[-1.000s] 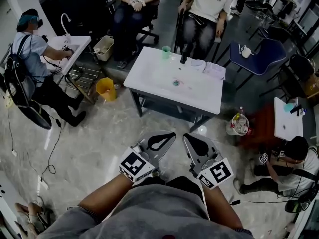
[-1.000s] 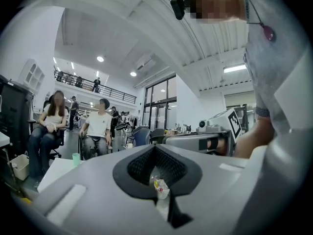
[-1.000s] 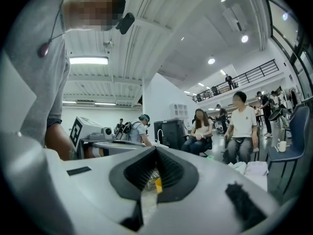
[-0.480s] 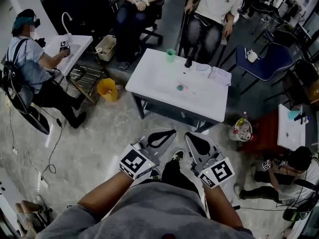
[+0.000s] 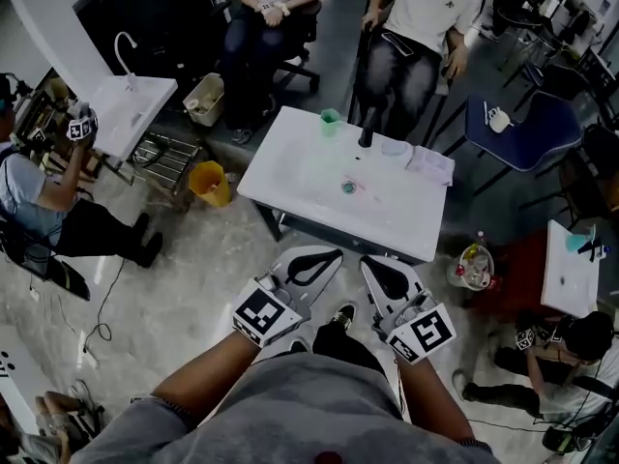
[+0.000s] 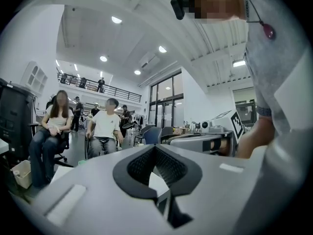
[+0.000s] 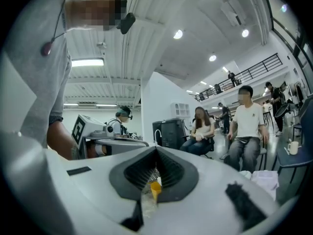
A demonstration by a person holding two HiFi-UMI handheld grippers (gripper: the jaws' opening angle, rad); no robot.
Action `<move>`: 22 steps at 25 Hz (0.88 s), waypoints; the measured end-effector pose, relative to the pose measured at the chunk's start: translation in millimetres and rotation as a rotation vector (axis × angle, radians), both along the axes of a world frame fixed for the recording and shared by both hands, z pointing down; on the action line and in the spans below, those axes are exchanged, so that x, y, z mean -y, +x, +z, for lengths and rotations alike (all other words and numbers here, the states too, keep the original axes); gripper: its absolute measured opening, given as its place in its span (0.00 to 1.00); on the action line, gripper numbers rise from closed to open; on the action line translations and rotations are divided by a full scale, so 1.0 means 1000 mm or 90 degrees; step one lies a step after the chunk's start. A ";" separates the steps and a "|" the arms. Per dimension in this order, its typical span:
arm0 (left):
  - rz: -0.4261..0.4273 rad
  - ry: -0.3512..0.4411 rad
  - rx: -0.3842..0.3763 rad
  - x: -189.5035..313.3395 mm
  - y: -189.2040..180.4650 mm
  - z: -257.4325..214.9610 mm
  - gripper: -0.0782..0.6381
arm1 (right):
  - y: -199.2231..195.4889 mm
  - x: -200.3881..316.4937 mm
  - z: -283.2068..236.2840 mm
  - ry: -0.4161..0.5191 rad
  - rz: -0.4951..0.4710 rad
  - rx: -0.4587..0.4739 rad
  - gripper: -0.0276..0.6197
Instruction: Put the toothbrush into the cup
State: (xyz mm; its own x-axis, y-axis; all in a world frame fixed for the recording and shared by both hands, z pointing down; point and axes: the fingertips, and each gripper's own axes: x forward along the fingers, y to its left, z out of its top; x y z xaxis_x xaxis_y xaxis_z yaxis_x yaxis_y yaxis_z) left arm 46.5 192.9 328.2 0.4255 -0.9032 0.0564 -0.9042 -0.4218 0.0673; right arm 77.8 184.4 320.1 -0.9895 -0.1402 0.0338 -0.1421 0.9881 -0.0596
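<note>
A white table (image 5: 387, 211) stands a few steps ahead in the head view. On its far edge sits a small green cup (image 5: 330, 117), next to a black upright fitting (image 5: 368, 133). A tiny teal spot with a faint pink streak (image 5: 349, 188) lies mid-table; the toothbrush is too small to tell. A white cloth (image 5: 430, 164) rests at the far right. My left gripper (image 5: 334, 255) and right gripper (image 5: 370, 263) are held close to my body, well short of the table. Both are shut with nothing between the jaws, as the left gripper (image 6: 155, 148) and right gripper (image 7: 156, 149) show in their own views.
Two people sit on chairs (image 5: 418, 37) just behind the table. A yellow bin (image 5: 209, 183) and a wire rack (image 5: 162, 159) stand to its left, near another white table (image 5: 131, 114). A blue chair (image 5: 517, 129) is at the right. People crouch at the left (image 5: 39, 206) and lower right (image 5: 571, 341).
The table has drawn a little nearer and shifted in view as I walk forward. The person at the left has moved toward the frame's edge. Both grippers stay shut before me.
</note>
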 end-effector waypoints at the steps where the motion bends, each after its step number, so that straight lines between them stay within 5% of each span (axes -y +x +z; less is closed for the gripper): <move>1: 0.004 0.005 0.010 0.007 -0.001 0.002 0.12 | -0.001 0.007 0.000 -0.001 -0.001 0.000 0.06; 22: -0.005 -0.018 0.046 0.140 0.011 0.014 0.12 | 0.016 0.141 0.012 -0.017 -0.011 -0.004 0.06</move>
State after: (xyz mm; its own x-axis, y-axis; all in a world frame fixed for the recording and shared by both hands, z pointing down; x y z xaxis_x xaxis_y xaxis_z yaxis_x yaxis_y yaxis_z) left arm 57.2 52.4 342.5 0.4129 -0.9039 0.1117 -0.9101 -0.4141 0.0139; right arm 93.9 43.8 332.0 -0.9916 -0.1215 0.0434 -0.1249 0.9885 -0.0856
